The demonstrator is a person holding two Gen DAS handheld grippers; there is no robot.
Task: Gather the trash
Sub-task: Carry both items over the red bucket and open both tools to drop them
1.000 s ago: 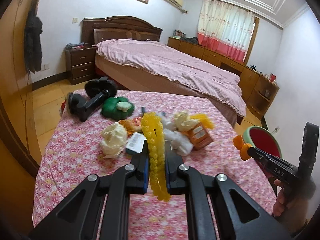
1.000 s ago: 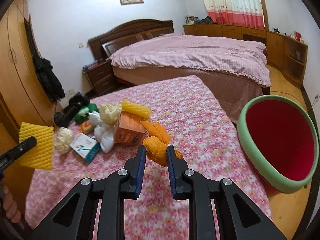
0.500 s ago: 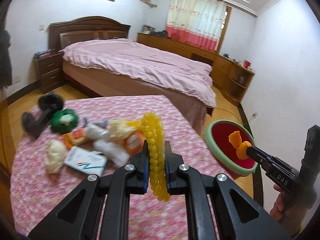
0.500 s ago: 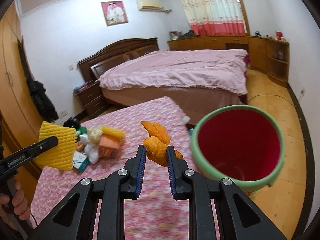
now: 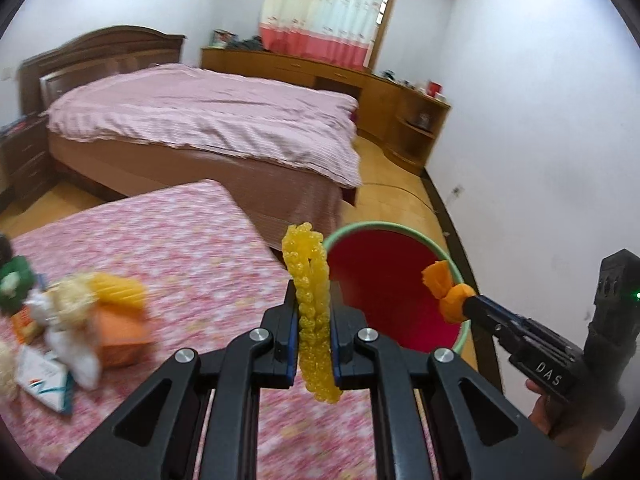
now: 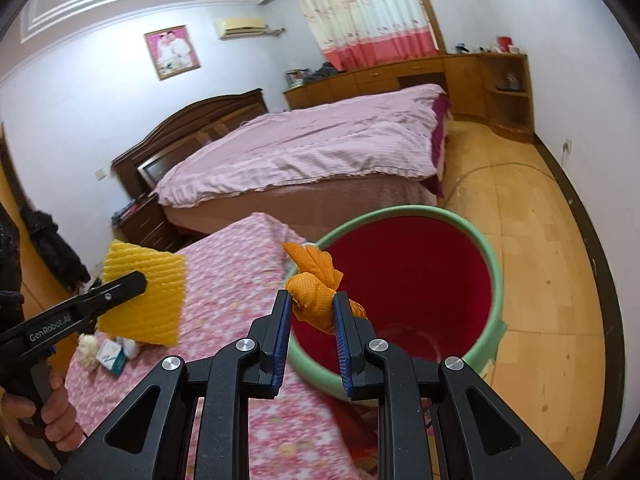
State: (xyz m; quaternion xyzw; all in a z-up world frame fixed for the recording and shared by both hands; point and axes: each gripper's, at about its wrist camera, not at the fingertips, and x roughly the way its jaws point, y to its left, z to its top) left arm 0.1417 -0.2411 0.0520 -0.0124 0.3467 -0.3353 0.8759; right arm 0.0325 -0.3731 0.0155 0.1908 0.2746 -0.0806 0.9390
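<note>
My left gripper [image 5: 313, 312] is shut on a yellow foam net sleeve [image 5: 310, 308], held upright over the table's right edge, just left of the bin. It also shows in the right wrist view [image 6: 142, 294]. My right gripper [image 6: 311, 312] is shut on a crumpled orange wrapper [image 6: 314, 288], held over the near rim of the bin [image 6: 492, 256], which is red inside with a green rim. In the left wrist view the wrapper [image 5: 446, 290] hangs over the bin [image 5: 456, 252]. More trash [image 5: 80, 312] lies in a pile on the table at left.
The table [image 5: 172, 240] has a pink floral cloth. A large bed [image 5: 208, 120] stands beyond it. The bin stands on the wooden floor [image 6: 552, 280] right of the table. Wooden cabinets [image 5: 320, 76] line the far wall.
Both grippers have swung right from the trash pile toward the bin, each still holding its piece. The right gripper now reaches over the bin's rim.
</note>
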